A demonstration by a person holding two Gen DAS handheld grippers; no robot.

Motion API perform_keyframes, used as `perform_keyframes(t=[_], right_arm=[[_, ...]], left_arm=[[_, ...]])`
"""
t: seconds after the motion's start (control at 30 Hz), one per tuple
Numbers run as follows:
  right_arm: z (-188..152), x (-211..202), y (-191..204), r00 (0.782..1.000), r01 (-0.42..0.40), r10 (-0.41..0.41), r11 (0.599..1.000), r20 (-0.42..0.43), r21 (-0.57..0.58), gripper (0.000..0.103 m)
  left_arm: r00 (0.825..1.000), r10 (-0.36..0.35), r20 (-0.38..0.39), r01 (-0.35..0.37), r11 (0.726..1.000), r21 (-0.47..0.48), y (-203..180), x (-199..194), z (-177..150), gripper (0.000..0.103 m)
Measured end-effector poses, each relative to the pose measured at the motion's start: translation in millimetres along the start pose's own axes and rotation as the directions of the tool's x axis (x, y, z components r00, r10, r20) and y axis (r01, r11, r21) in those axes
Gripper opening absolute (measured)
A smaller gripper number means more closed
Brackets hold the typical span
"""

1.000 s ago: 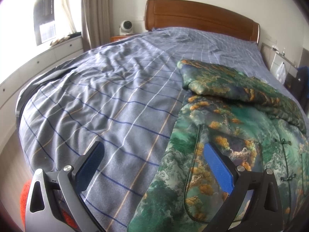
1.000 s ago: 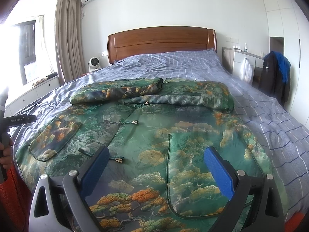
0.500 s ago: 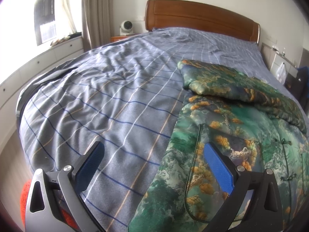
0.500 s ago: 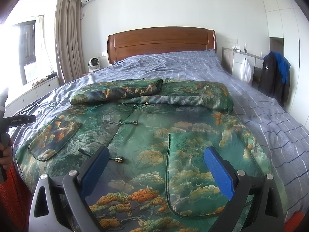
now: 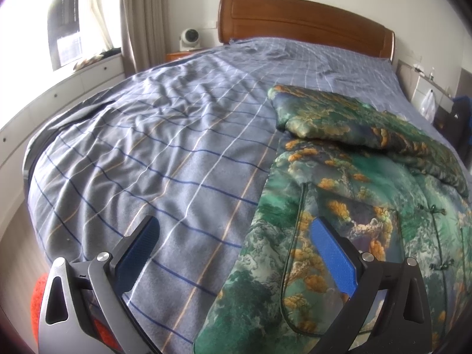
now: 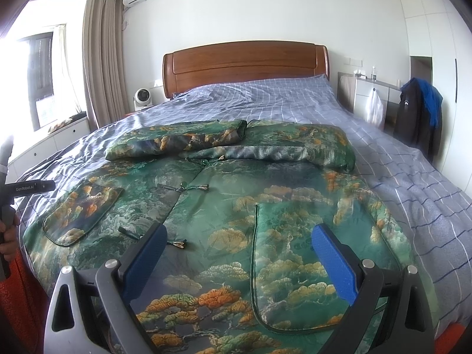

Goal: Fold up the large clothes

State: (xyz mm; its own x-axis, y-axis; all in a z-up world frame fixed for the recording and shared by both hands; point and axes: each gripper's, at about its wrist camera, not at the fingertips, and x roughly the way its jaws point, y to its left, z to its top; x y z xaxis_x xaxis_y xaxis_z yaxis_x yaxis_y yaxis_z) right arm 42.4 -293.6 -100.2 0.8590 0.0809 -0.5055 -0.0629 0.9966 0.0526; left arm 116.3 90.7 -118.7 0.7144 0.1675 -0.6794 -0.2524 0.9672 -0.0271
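a large green jacket (image 6: pixel 236 206) printed with pine trees and orange clouds lies spread flat, front up, across the near part of a bed (image 6: pixel 295 100) covered in a grey-blue checked sheet (image 5: pixel 153 153). both sleeves are folded in across the upper chest, the left-hand one (image 6: pixel 177 141) lying on top near the collar, the other (image 6: pixel 295 147) beside it toward the far side. knot-and-loop fastenings (image 6: pixel 191 188) run down the centre seam, and a patch pocket (image 6: pixel 82 215) sits on one front panel, another (image 6: pixel 295 271) on the other.

the right gripper (image 6: pixel 239 262) hovers over the hem end of the jacket with its blue pads (image 6: pixel 333 262) wide apart and nothing between them; the nearer patch pocket lies directly ahead, under and between the fingers. whether the pads touch the cloth cannot be told.

the left gripper (image 5: pixel 236 256) is at the jacket's side edge, also spread open and empty. one blue pad (image 5: pixel 332 253) is over the patterned fabric by the pocket (image 5: pixel 339 250), the other (image 5: pixel 138 253) over bare sheet, so the jacket's edge (image 5: pixel 259 206) runs between them. in the right wrist view the left gripper's dark handle and the hand (image 6: pixel 7 236) holding it show at the frame's far left, beside the jacket's corner.

a wooden headboard (image 6: pixel 244 65) stands at the far end, well apart from the garment.
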Motion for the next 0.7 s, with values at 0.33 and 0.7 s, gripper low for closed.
perform_keyframes(t=[0.33,0.7], right_arm=[[-1.3,0.9,-0.5,1.000,0.000,0.000,1.000,-0.004,0.001,0.098],[-1.3,0.9,-0.6,1.000,0.000,0.000,1.000,-0.004,0.000,0.098]], left_arm=[[1.000,0.005,-0.008,-0.005,1.000,0.000,1.1,0.8,0.5,0.102],[1.000,0.006,-0.004,-0.006,1.000,-0.005,2.4,0.7,1.1,0.102]])
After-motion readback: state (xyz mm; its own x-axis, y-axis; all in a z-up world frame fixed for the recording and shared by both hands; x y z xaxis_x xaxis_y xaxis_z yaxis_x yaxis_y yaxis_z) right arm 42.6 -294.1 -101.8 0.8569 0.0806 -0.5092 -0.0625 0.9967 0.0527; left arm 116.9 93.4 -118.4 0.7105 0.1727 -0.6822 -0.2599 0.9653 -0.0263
